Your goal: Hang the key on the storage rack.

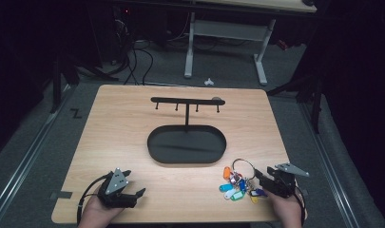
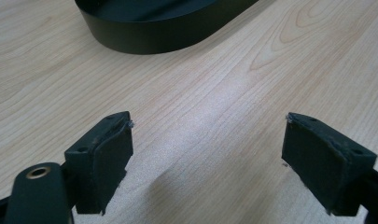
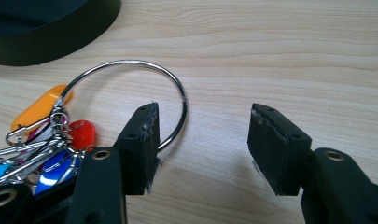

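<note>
A: How does the right claw [image 3: 203, 140] stand?

B: Its jaws are apart, with bare wood between them and nothing gripped. In the right gripper view the large metal key ring [image 3: 130, 65] lies flat on the worktop [image 3: 280, 56]. One jaw stands over the ring's near arc, so the wire curves out from behind that jaw and away from the gap. I can't tell whether the jaw touches the wire.

A: And the keys themselves?

B: The bunch of coloured key tags [image 3: 46, 135] lies on the far side of that same jaw, outside the gap: an orange tag, a red one and blue ones, hung on small clips at the ring's edge. From the high view the bunch [image 1: 236, 183] sits just beside the right claw [image 1: 262, 180], on its inner side, toward the left claw.

A: The left claw?

B: The left claw [image 2: 207, 140] is wide open over bare wood, holding nothing. The high view shows it [image 1: 133, 190] low over the worktop, well apart from the keys.

A: Anything ahead of the claws?

B: A black oval tray [image 1: 154, 152] lies beyond both, between them, and a hook rack [image 1: 187, 100] rises from its far side. The tray's wall [image 2: 168, 39] shows just ahead of the left claw.
</note>
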Available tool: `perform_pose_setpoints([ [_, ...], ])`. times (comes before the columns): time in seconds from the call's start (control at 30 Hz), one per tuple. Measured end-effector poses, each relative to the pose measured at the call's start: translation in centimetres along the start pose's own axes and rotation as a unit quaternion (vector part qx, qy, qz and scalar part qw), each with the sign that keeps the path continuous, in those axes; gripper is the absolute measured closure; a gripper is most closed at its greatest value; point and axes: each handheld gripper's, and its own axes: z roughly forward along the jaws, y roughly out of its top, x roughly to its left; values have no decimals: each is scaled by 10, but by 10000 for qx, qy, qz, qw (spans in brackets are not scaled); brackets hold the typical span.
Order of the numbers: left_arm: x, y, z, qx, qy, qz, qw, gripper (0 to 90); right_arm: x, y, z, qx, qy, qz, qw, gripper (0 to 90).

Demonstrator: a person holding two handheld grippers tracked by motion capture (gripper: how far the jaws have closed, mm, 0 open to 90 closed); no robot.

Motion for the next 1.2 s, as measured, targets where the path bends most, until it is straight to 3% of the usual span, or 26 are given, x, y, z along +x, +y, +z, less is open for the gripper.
perform_pose_setpoints([
  [0.37, 0, 0, -1, -7, -2, 4, 10000, 167, 16, 5, -4, -169, 37, -321, 9993, 466],
  [0.93, 0, 1, 1, 26, -19, 57, 10000, 167, 75, 20, -12, -507, 545, -944, 9928, 457],
  [1.03, 0, 1, 1, 11, -14, 56, 10000, 167, 83, 21, -9, -507, 609, -1056, 9913, 455],
  [1.2, -1, 1, 1, 41, -13, 76, 10000, 167, 84, 20, -2, -323, 618, -1036, 9922, 429],
])
